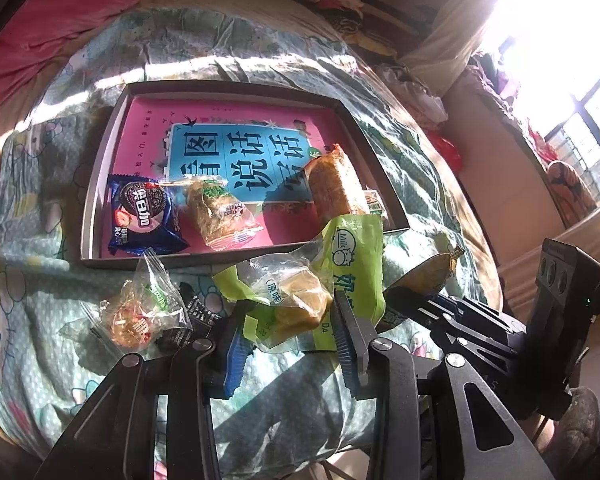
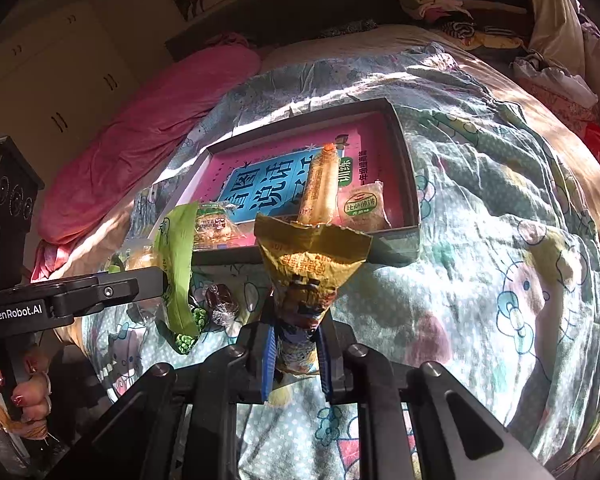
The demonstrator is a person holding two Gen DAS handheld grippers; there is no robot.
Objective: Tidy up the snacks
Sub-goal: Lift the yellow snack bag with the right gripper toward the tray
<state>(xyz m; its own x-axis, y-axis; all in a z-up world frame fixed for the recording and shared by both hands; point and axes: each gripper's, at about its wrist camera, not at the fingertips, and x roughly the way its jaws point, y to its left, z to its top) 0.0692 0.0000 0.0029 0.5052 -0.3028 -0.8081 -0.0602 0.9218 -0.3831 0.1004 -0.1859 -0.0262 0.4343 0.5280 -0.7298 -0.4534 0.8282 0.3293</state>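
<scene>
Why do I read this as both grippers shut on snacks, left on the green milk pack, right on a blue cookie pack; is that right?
Not quite. The right gripper is shut on a yellow pack, as the right wrist view shows. The blue cookie pack lies in the tray. The left gripper is shut on the green milk pack.

Your grippers (image 1: pixel 288 344) are black metal with silver pivot screws, ribbed blue pads (image 1: pixel 346 340), and white "GenRobot.AI" lettering (image 2: pixel 16 313).

Both wrist views, toward tray (image 1: pixel 100 184)
</scene>
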